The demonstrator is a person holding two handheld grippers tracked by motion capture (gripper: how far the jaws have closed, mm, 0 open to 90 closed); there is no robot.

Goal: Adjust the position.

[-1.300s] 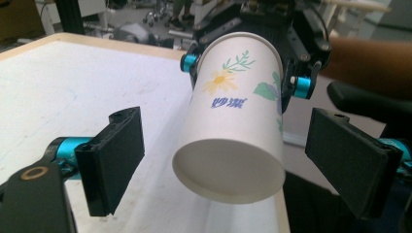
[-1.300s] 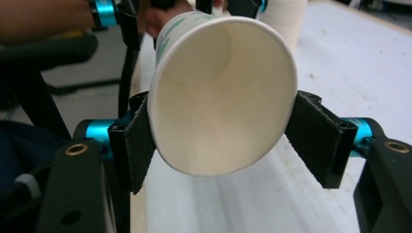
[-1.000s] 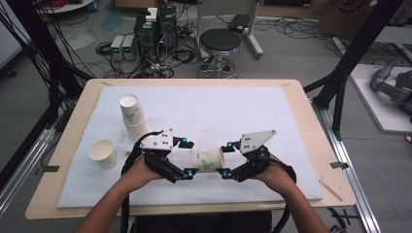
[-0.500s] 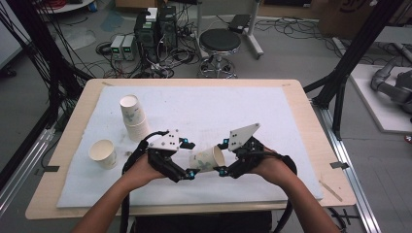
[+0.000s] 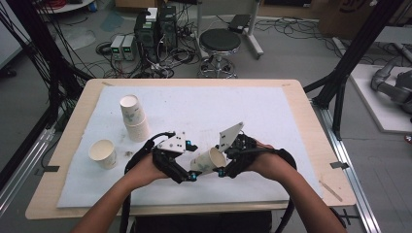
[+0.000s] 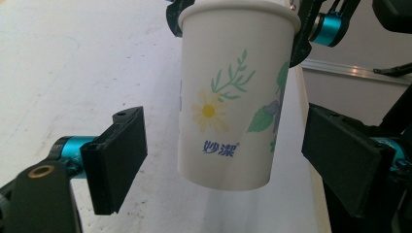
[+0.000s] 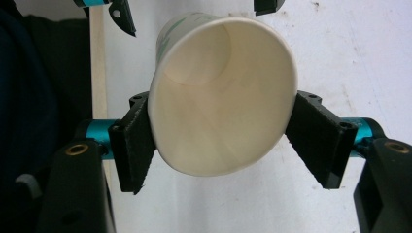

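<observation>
A white paper cup (image 5: pixel 210 159) with a daisy print hangs above the mat at the table's front middle, its rim tipped up toward the right. My right gripper (image 5: pixel 221 165) is shut on it just below the rim, and the mouth (image 7: pixel 218 97) is pressed into an oval between the pads (image 7: pixel 311 141). My left gripper (image 5: pixel 189 172) is open around the cup's lower half (image 6: pixel 228 97). Its jaws have just been closing, and a gap remains on each side between the cup and the pads (image 6: pixel 119 155).
A stack of two upturned cups (image 5: pixel 133 119) stands at the mat's left, with a single upright cup (image 5: pixel 103 153) nearer the front left. The white mat (image 5: pixel 243 111) covers most of the wooden table (image 5: pixel 311 126). Both forearms come in over the front edge.
The right gripper has shifted left and risen a little with the cup, which has tilted from lying level to rim-up. The left hand has stayed where it was.
</observation>
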